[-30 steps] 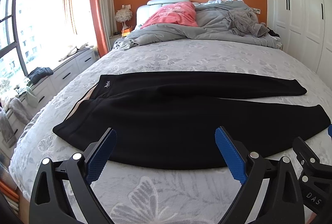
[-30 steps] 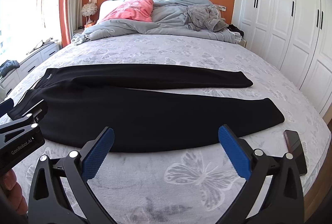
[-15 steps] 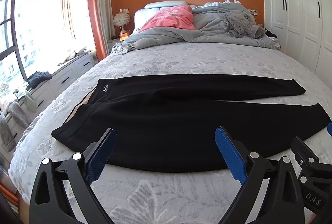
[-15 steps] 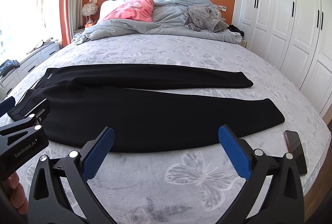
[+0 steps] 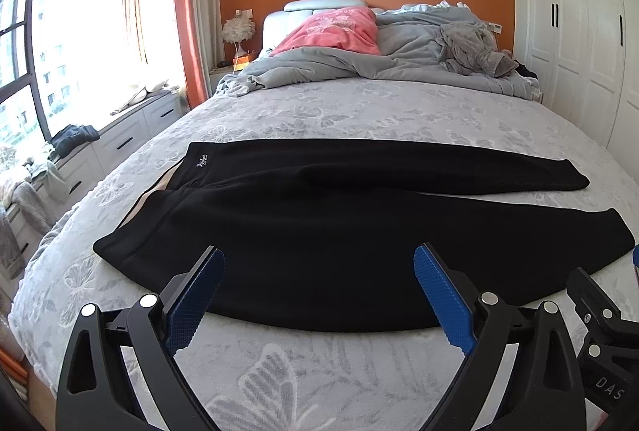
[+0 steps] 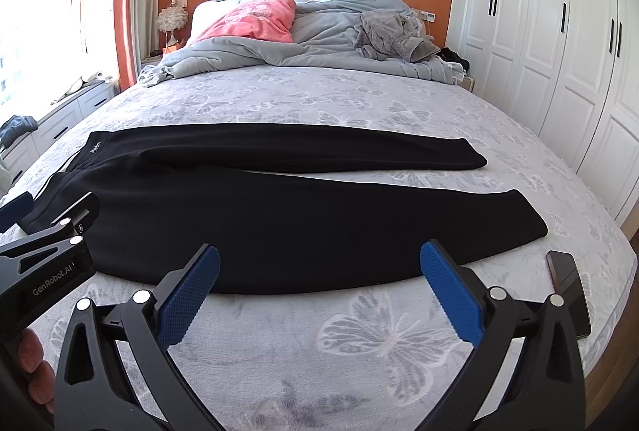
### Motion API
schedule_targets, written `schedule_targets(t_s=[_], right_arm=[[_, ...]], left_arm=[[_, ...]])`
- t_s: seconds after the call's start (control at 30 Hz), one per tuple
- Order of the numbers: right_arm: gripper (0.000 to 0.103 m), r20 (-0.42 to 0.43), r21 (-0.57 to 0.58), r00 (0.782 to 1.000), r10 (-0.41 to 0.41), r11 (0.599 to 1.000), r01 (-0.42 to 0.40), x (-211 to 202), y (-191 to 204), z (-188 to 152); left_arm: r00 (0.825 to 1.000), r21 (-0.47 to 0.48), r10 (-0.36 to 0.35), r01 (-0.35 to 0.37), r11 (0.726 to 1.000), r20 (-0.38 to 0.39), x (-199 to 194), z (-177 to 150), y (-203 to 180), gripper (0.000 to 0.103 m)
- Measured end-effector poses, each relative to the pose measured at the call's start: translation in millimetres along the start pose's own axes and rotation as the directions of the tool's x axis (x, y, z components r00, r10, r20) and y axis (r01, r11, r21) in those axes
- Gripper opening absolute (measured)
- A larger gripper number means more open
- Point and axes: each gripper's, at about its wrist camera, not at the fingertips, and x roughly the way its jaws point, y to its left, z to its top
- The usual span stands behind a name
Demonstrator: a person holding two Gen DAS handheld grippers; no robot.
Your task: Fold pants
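Observation:
Black pants (image 5: 319, 231) lie flat across the bed, waistband at the left, both legs stretching right. The right wrist view shows the same pants (image 6: 259, 215), the far leg ending near mid-right and the near leg ending lower right. My left gripper (image 5: 319, 287) hovers open just above the near edge of the pants, nothing between its blue pads. My right gripper (image 6: 319, 287) is open too, over the bedspread just short of the near leg's edge. The left gripper's body (image 6: 44, 255) shows at the left edge of the right wrist view.
The bed (image 5: 359, 111) has a grey butterfly-patterned spread. A crumpled grey duvet (image 5: 359, 64) and pink pillow (image 5: 335, 32) sit at the headboard. A dark phone (image 6: 567, 291) lies near the bed's right front edge. White wardrobes (image 6: 559, 32) line the right; a window bench (image 5: 100, 135) stands left.
The left wrist view has tilted upward a little, so the pants sit lower in frame. The right gripper barely moved. Both grippers stay open.

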Motion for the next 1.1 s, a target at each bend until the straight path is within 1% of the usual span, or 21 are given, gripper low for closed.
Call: schedule_targets(t_s=[0.17, 0.5, 1.1], right_arm=[[0.098, -0.001, 0.000, 1.000, 0.000, 1.000, 0.000, 0.0, -0.2, 0.1], [0.098, 0.000, 0.001, 1.000, 0.000, 1.000, 0.000, -0.2, -0.2, 0.2], [0.098, -0.001, 0.007, 1.000, 0.001, 1.000, -0.001, -1.0, 2.4, 1.7]], left_arm=[[0.999, 0.001, 0.021, -0.021, 1.000, -0.034, 3.6, -0.5, -0.3, 0.093], [1.000, 0.022, 0.014, -0.013, 1.000, -0.015, 1.2, -1.9, -0.7, 0.093], [1.000, 0.026, 0.018, -0.017, 1.000, -0.025, 3.5, -2.2, -0.7, 0.094]])
